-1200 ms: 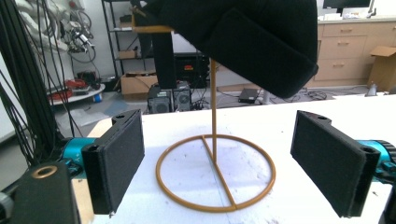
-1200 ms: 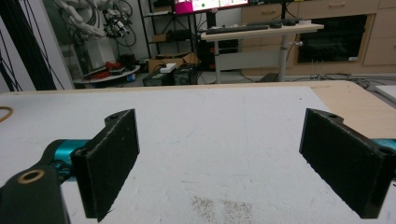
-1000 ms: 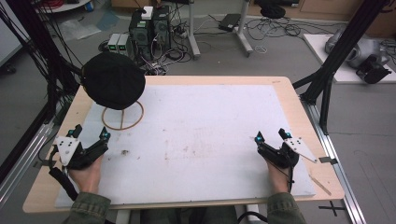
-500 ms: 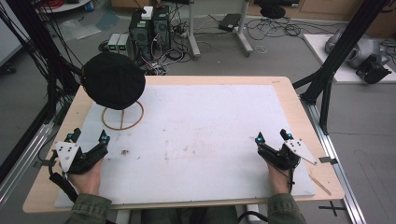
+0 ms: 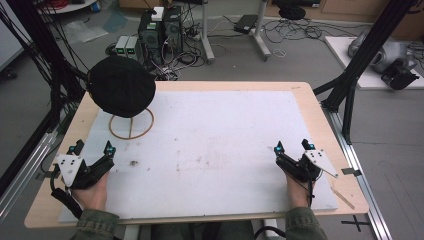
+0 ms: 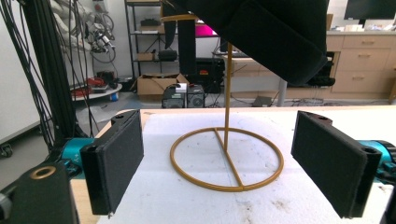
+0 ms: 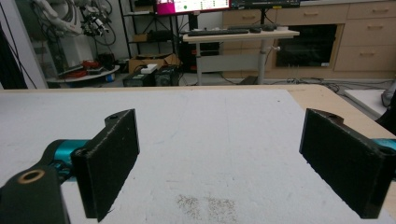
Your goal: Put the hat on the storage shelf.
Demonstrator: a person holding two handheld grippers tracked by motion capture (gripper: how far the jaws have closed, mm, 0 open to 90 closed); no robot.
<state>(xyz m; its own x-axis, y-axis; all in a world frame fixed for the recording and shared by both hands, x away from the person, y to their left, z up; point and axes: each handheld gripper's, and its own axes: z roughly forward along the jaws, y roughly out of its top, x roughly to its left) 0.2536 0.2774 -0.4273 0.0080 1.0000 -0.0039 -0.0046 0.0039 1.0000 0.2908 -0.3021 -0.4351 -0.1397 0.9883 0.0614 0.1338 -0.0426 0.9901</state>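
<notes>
- Resting low at the frame's lower left, left gripper (image 5: 92,150), jaws spread wide and empty, facing the black hat (image 5: 121,93).
- Hanging upper left on a gold wire stand (image 5: 131,123), ring base keeping it upright.
- Waiting lower right, right gripper (image 5: 292,147), likewise gaping, holding nothing.

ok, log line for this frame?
left gripper: open, facing hat stand | right gripper: open, idle | black hat: on stand

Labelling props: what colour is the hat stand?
Gold; the stand shows best in the left gripper view.
</notes>
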